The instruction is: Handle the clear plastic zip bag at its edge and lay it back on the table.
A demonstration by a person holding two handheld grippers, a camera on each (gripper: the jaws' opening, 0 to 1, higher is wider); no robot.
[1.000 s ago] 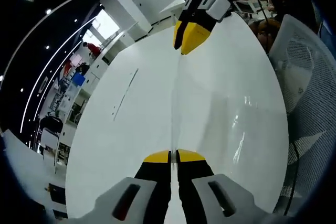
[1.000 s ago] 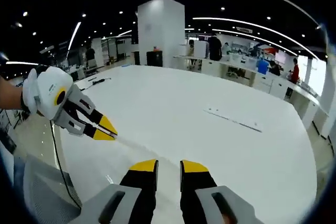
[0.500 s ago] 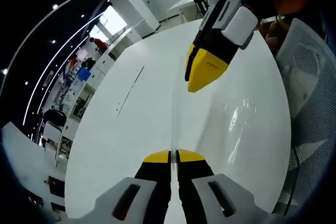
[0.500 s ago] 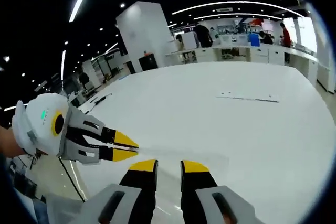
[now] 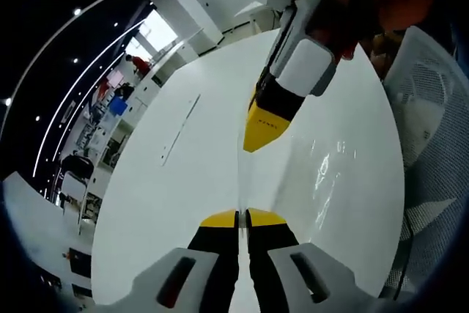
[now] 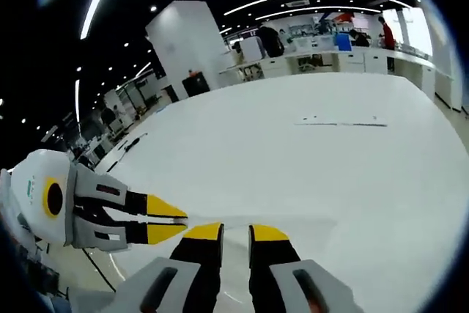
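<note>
Left gripper (image 5: 242, 218) clenched on the edge of the clear plastic zip bag (image 5: 308, 181), stretched just above the white table (image 5: 168, 196) — right gripper (image 6: 234, 232) beside it, jaws parted. Small lettering on a yellow fingertip (image 5: 265, 124) — too blurred to read.

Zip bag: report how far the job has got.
Done: the left gripper is shut on the bag's edge. In hand: the right gripper, jaws apart, sits beside the left one near that edge; whether the bag is off the table is unclear. Left: lay it flat and let go.
</note>
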